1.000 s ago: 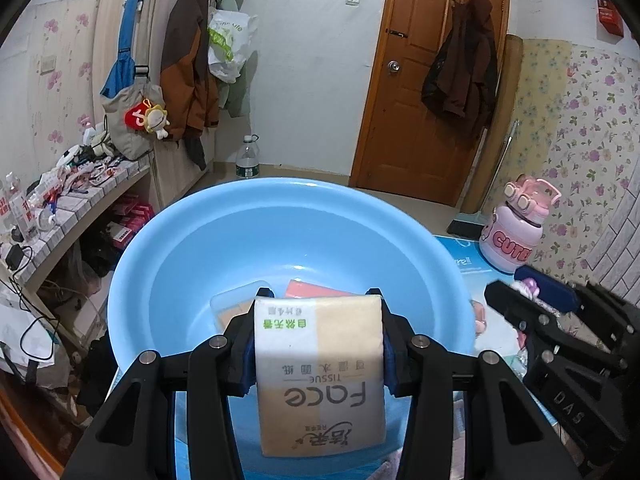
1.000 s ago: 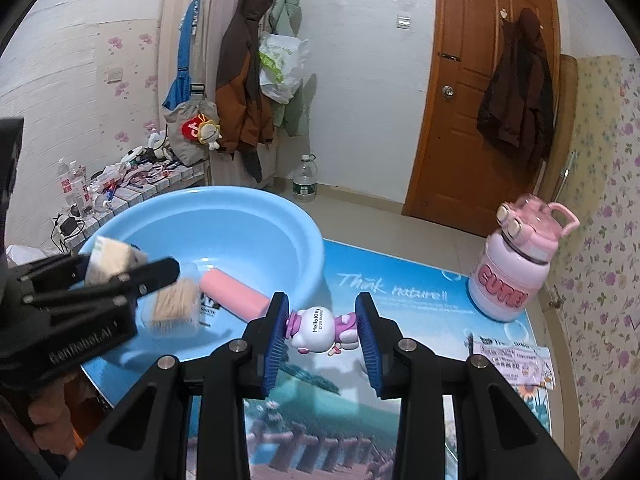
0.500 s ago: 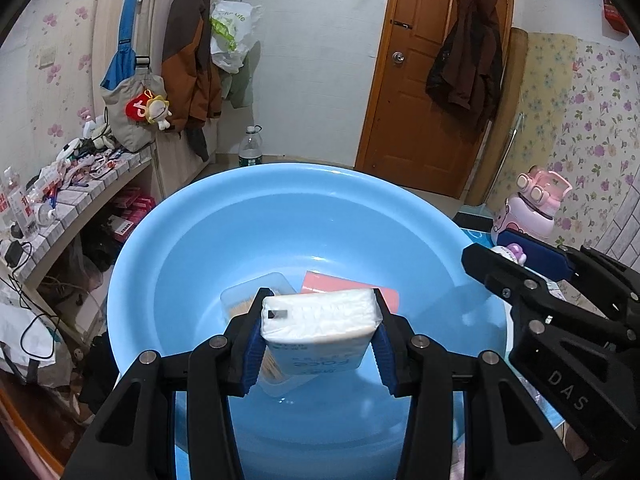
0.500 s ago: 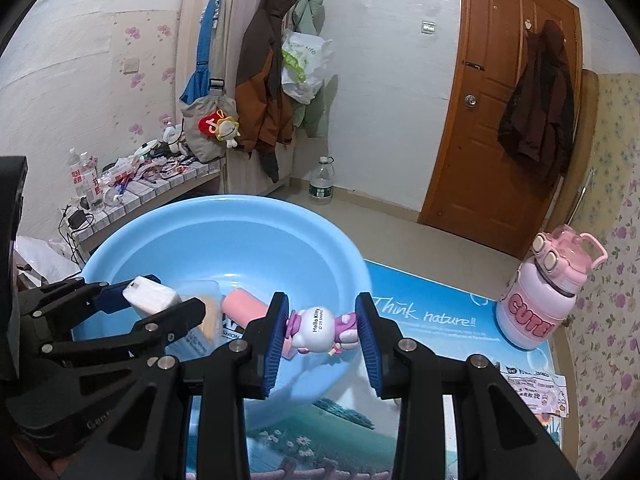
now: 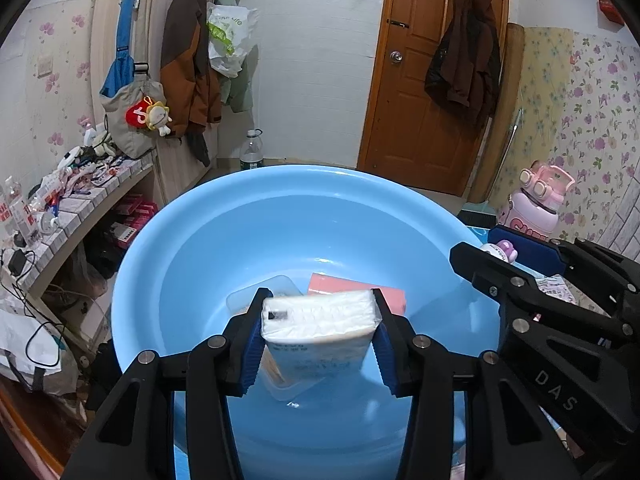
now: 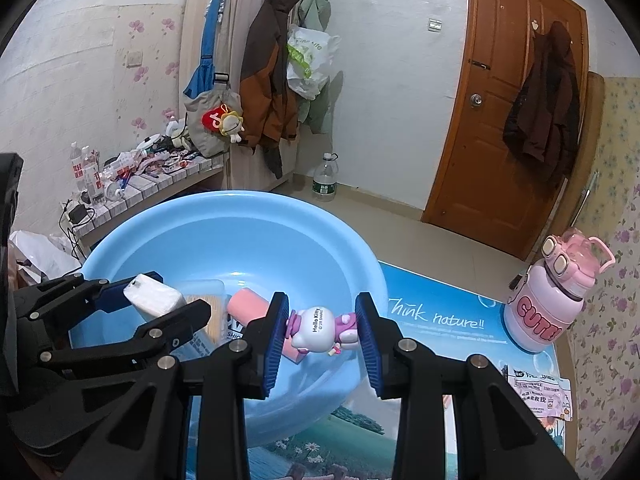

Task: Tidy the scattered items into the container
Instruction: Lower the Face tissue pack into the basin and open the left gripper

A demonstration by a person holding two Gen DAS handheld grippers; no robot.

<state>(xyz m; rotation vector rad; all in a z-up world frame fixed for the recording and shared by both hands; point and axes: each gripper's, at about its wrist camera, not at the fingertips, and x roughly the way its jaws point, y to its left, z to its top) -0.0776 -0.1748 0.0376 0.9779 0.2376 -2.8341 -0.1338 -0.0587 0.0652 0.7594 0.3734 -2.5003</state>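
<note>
Left gripper [image 5: 318, 340], jaws opening, has the white tissue pack [image 5: 320, 316] above the round blue plastic basin [image 5: 168, 240]; release low; right gripper [image 6: 322, 336] clamps the white-and-pink cat figurine [image 6: 316, 328] above the basin's rim; advance inward before release.

The left claw [image 5: 318, 336] points forward and downward, its jaws opening around the tissue pack [image 5: 320, 326] between the blue pads. The right claw [image 6: 322, 334] tilts down likewise, its pads pressed on a small figurine [image 6: 318, 328]. From the left wrist, the right claw sits at three o'clock.
</note>
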